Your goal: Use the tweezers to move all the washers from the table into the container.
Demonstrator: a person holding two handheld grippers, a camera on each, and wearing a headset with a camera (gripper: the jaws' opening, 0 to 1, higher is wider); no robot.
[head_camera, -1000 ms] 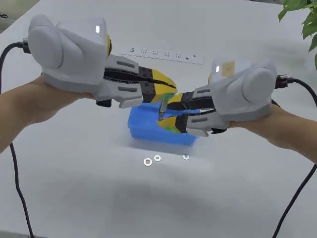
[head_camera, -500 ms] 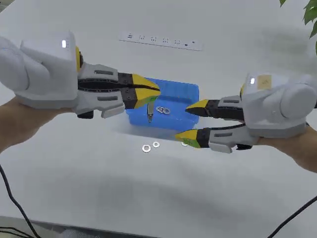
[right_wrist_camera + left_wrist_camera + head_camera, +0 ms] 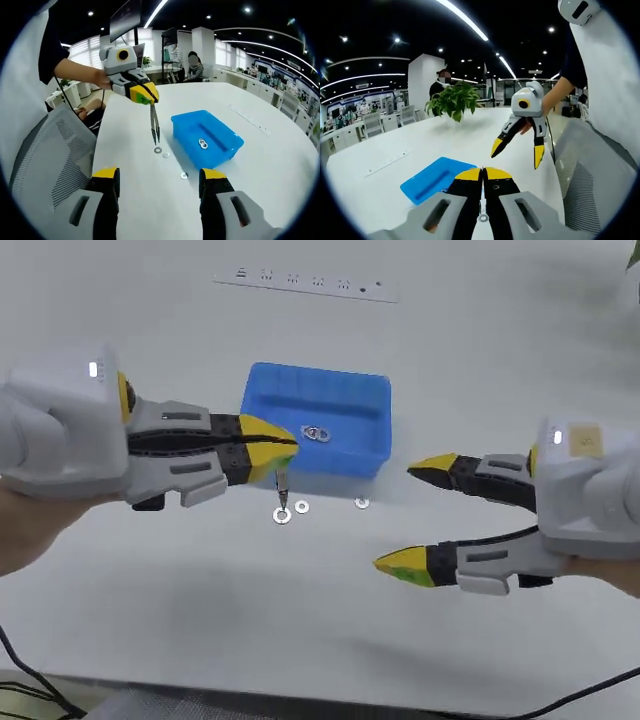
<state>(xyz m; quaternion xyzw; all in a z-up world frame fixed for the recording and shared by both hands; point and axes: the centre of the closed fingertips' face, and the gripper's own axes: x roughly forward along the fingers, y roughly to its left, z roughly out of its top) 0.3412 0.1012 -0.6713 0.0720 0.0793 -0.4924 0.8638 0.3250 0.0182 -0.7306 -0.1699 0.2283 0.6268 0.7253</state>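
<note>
The left gripper (image 3: 284, 444) has its yellow-tipped jaws pressed together on the slim metal tweezers (image 3: 282, 488), which hang straight down from the jaw tips. Directly under the tweezer points lies a small flat steel ring washer (image 3: 282, 516). Whether the points touch it cannot be told. A second washer (image 3: 302, 507) sits just beside the first. A third washer (image 3: 362, 503) lies further off, towards the right gripper (image 3: 400, 516), whose jaws stand wide apart and hold nothing. Just beyond the left gripper's tips is the shallow blue plastic container (image 3: 262, 390), with two washers (image 3: 316, 434) already inside.

These rings look light, thin, hard and slick, lying flat on the smooth white table (image 3: 300, 620), so they will probably skate or flip under a careless nudge. The likely best hold is one tweezer point through the hole and the other outside the rim, pinching the band with a gentle squeeze.
</note>
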